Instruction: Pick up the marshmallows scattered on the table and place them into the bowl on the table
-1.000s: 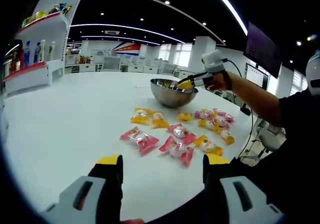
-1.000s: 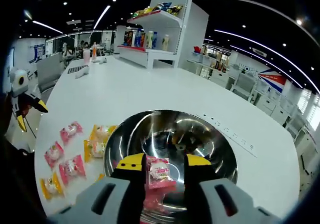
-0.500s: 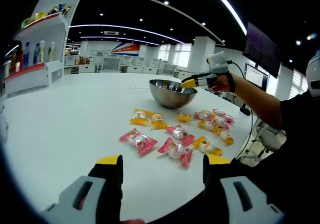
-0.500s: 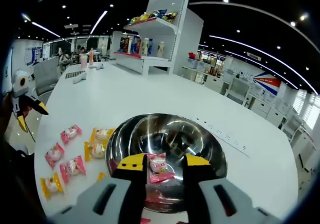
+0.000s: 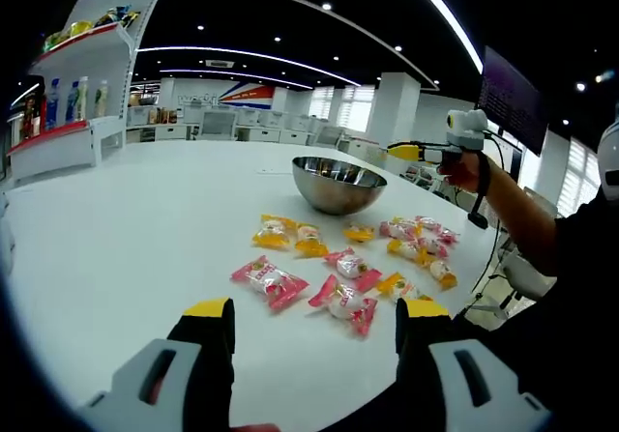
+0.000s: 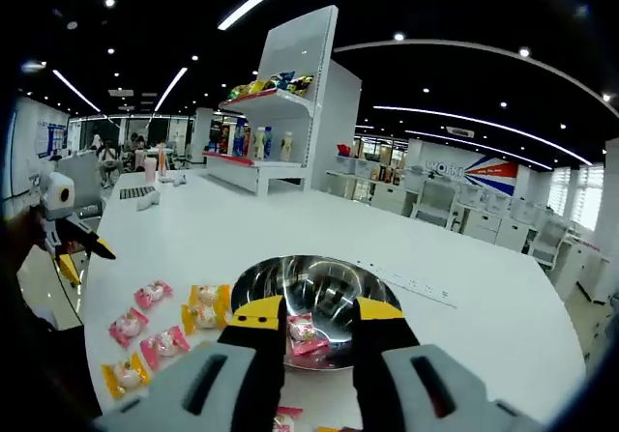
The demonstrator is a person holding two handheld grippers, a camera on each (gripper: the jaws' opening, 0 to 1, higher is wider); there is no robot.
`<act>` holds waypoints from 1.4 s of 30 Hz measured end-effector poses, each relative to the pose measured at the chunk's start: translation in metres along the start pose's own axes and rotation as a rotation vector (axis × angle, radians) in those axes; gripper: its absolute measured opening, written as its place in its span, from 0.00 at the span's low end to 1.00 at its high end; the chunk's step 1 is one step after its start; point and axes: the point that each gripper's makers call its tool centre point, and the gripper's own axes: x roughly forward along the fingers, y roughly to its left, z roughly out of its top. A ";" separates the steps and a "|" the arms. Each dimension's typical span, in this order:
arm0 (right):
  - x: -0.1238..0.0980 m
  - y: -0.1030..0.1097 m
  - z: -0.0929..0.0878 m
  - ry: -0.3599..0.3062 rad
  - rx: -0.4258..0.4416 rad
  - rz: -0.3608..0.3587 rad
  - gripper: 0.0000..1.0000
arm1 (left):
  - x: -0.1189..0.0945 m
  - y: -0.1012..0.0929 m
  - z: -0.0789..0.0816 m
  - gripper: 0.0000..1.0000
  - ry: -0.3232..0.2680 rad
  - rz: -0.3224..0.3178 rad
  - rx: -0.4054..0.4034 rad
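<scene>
A steel bowl (image 5: 338,183) stands on the white table (image 5: 135,229), and several pink and yellow wrapped marshmallows (image 5: 343,300) lie scattered in front of it. My left gripper (image 5: 317,311) hovers low at the near table edge, open and empty. My right gripper (image 5: 414,150), held by a hand, hangs above and to the right of the bowl. In the right gripper view, the right gripper (image 6: 317,314) is open above the bowl (image 6: 261,282), and pink marshmallows (image 6: 305,336) lie inside it. More marshmallows (image 6: 166,345) lie left of the bowl, near the left gripper (image 6: 82,258).
A white shelf with bottles (image 5: 68,94) stands beyond the table's far left; it appears behind the bowl as the shelf (image 6: 276,113) in the right gripper view. The person's dark sleeve (image 5: 551,248) reaches in from the right. Bare table spreads left of the marshmallows.
My right gripper has lifted up and back from the bowl, and the pink marshmallow that was between its jaws now lies in the bowl. The left gripper has barely moved.
</scene>
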 end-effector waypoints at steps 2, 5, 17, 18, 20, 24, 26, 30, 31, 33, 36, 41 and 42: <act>-0.007 -0.003 0.002 -0.019 0.016 -0.020 0.26 | 0.002 -0.001 0.001 0.68 0.002 -0.002 0.004; -0.023 -0.004 -0.002 -0.042 0.041 -0.042 0.26 | 0.005 -0.006 0.004 0.68 0.002 -0.013 0.015; -0.085 0.020 -0.012 -0.144 0.122 -0.105 0.24 | 0.006 -0.011 0.021 0.69 -0.023 -0.021 0.025; -0.091 0.020 -0.010 -0.153 0.121 -0.115 0.24 | 0.007 -0.012 0.020 0.69 -0.014 -0.022 0.023; -0.102 0.017 -0.005 -0.187 0.116 -0.151 0.24 | 0.007 -0.012 0.019 0.69 -0.007 -0.025 0.023; -0.121 0.012 0.001 -0.209 0.065 -0.224 0.24 | 0.006 -0.011 0.022 0.69 -0.016 -0.021 0.022; -0.129 0.010 0.005 -0.243 0.054 -0.265 0.24 | 0.005 -0.010 0.028 0.69 -0.033 -0.015 0.033; -0.138 0.013 0.000 -0.279 -0.002 -0.310 0.22 | 0.006 -0.010 0.028 0.69 -0.028 -0.014 0.046; -0.138 0.013 -0.001 -0.279 0.001 -0.310 0.22 | 0.006 -0.010 0.028 0.69 -0.024 -0.015 0.047; -0.137 0.013 -0.006 -0.267 0.026 -0.304 0.22 | 0.007 -0.011 0.026 0.69 -0.013 -0.018 0.050; -0.136 0.010 -0.009 -0.256 0.044 -0.300 0.22 | 0.008 -0.012 0.025 0.70 -0.006 -0.019 0.053; -0.135 0.011 -0.007 -0.266 0.040 -0.297 0.22 | 0.017 -0.008 0.026 0.65 -0.018 -0.006 0.060; -0.134 0.013 -0.007 -0.267 0.033 -0.293 0.22 | 0.020 -0.005 0.024 0.64 -0.012 0.007 0.062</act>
